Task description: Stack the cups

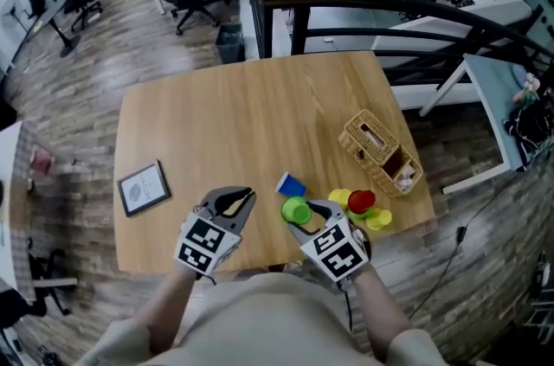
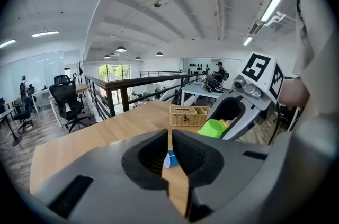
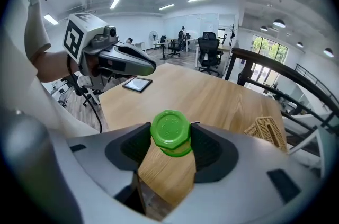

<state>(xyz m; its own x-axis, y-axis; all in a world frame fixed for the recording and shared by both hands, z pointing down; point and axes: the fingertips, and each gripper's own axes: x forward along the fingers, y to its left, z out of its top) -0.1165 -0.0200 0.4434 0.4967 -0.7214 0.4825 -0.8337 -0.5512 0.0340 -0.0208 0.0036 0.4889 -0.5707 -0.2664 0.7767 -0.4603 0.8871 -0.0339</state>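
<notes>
A person stands at the near edge of a light wooden table (image 1: 260,113) with a two-jaw gripper in each hand. The right gripper (image 1: 303,214) clamps a bright green plastic cup (image 3: 170,132) between its pads, with the cup's flat base facing back toward the gripper. The left gripper (image 2: 170,138), just to its left and apart from it, is closed to a thin slit and grips nothing.

A small blue cup (image 1: 292,184) lies just beyond the right gripper's tips. A yellow cup (image 1: 339,198), a red cup (image 1: 361,201) and a lime-yellow cup (image 1: 378,219) cluster just to its right, close to the table's near right corner. A woven wicker basket (image 1: 379,150) sits farther ahead and to the right, by the right edge.

A dark-framed tablet (image 1: 144,188) lies left of the left gripper, near the left edge. Ahead of the left gripper, bare wood stretches to the far edge.
</notes>
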